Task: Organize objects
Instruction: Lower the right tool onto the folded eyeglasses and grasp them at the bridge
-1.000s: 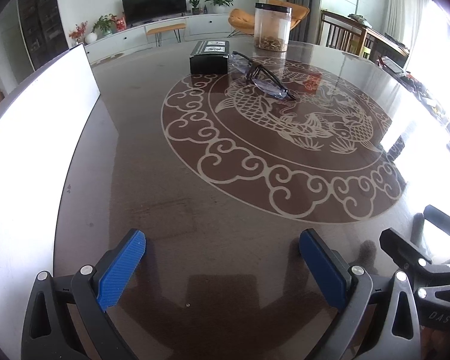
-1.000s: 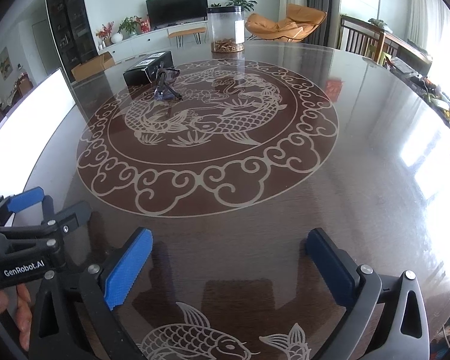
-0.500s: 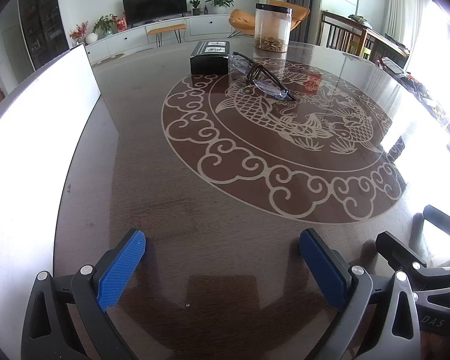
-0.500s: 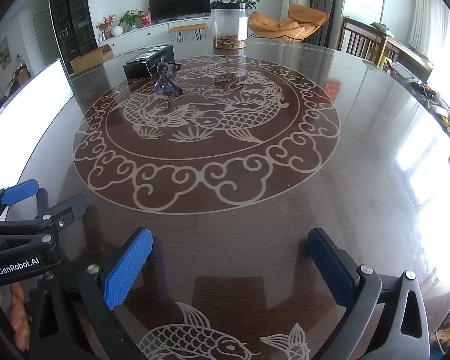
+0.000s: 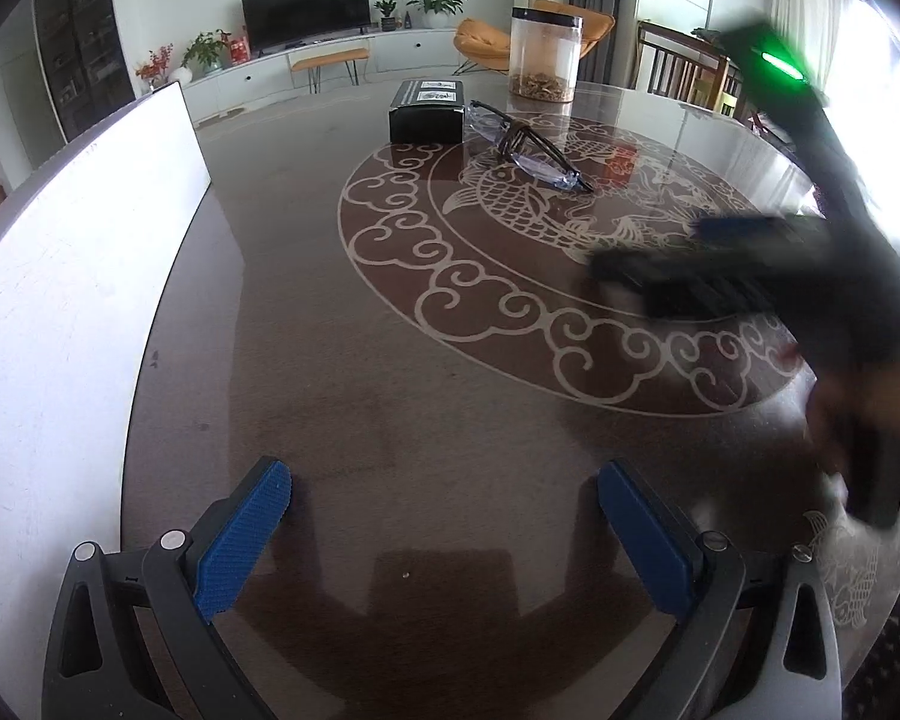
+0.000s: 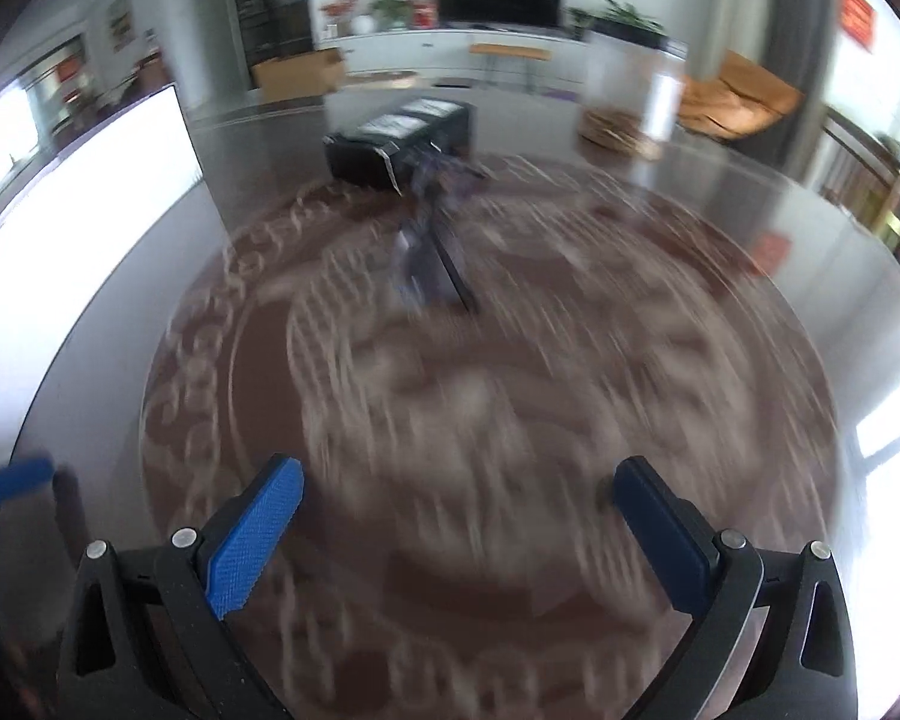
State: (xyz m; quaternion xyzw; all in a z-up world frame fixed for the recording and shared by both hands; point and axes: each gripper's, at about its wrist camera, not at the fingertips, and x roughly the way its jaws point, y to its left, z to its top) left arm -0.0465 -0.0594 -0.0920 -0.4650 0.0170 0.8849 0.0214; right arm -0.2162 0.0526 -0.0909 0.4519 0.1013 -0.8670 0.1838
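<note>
The right hand-held gripper (image 6: 456,510), jaws wide and empty, appears to be approaching the glasses (image 6: 429,240) lying beside the box (image 6: 399,141) on the worktop (image 6: 750,360); next it must straddle the frame. The left hand-held gripper (image 5: 444,510) hovers wide.

Both our wrist cams sit low over the table (image 5: 306,324), facing the far glasses (image 5: 531,147) and box (image 6: 399,141).

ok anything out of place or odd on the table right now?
Only the glasses: lying loose with arms unfolded on the table, beside the black box rather than in it. Jar stands upright, nothing spilled. Right wrist view is motion-blurred.
</note>
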